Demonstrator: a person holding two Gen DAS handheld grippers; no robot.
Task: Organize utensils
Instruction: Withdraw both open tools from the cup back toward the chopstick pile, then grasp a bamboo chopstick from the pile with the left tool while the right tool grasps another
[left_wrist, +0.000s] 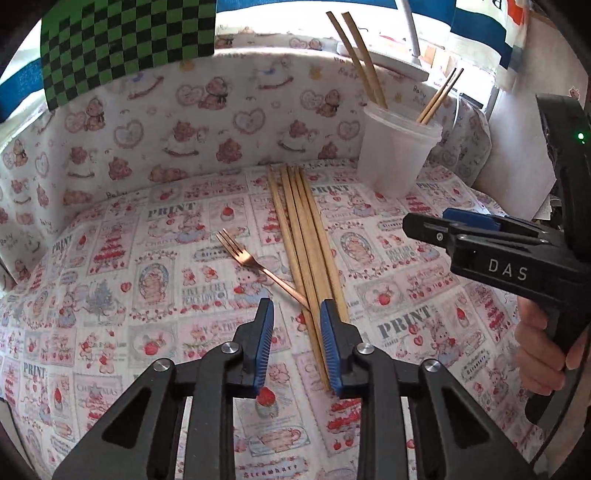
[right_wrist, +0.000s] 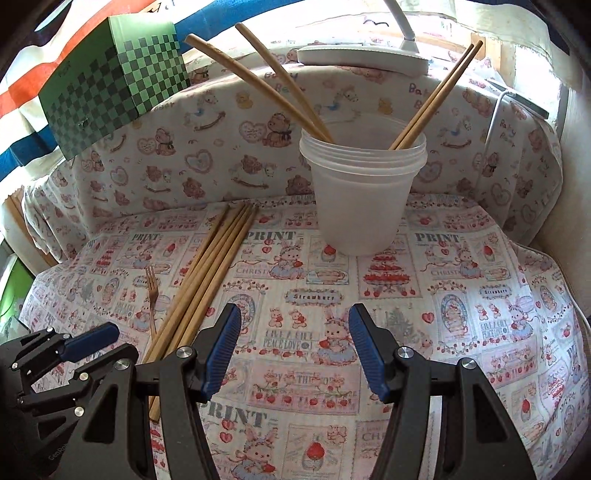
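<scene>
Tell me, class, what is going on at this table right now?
A person is sorting utensils with two hand-held grippers. Four chopsticks already stand in the translucent plastic cup. A bundle of chopsticks lies on the printed cloth, with a copper-coloured fork beside it, handle touching the bundle. The left hand-held gripper is low at the bundle's near end, gripping nothing yet. The right hand-held gripper is open and empty.

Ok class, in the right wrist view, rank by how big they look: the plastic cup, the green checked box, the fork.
1. green checked box and plastic cup: look about alike, and their distances from the camera differ, so unranked.
2. fork: clearly smallest, thin and partly hidden.
</scene>
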